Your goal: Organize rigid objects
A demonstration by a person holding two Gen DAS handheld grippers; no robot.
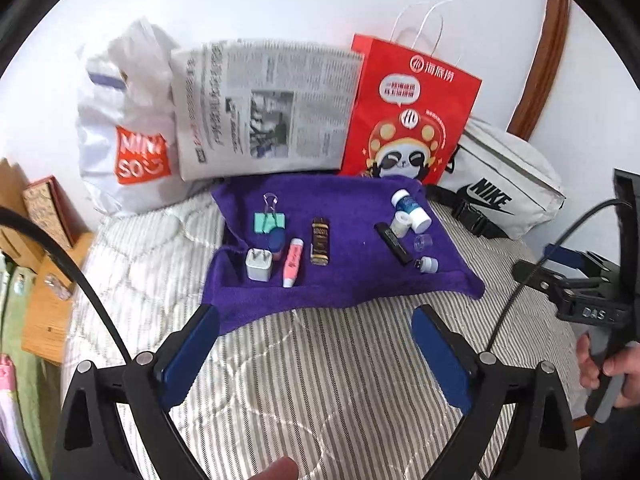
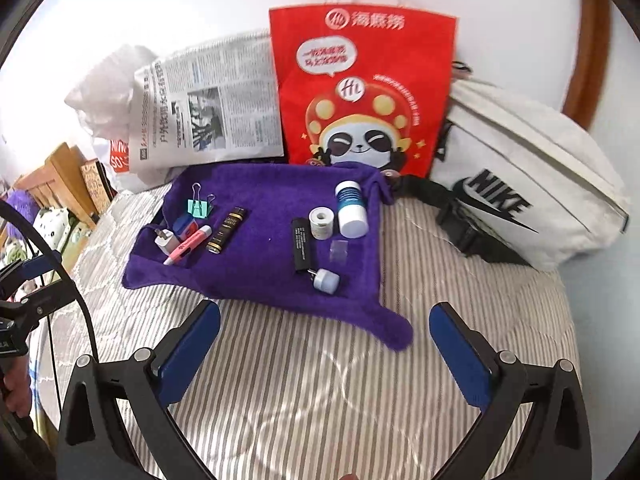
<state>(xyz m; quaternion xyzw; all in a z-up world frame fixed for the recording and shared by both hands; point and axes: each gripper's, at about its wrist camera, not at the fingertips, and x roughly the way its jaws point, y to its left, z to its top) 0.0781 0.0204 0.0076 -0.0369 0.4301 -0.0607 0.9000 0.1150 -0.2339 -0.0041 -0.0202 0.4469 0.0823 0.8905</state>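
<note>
Two grippers, left gripper [image 1: 316, 330] and right gripper [image 2: 325, 328], gape wide, empty, above the striped bed [image 2: 320, 380]. Small objects sit grouped on purple towel [image 2: 264, 264]: charger [image 1: 259, 265], highlighter [image 1: 293, 262] left; bottles [image 2: 351, 210] right.

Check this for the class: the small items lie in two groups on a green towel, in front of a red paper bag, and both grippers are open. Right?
Not quite. The towel is purple, not green, as the right wrist view shows. The red paper bag and both open, empty grippers, left gripper and right gripper, are as stated.
</note>
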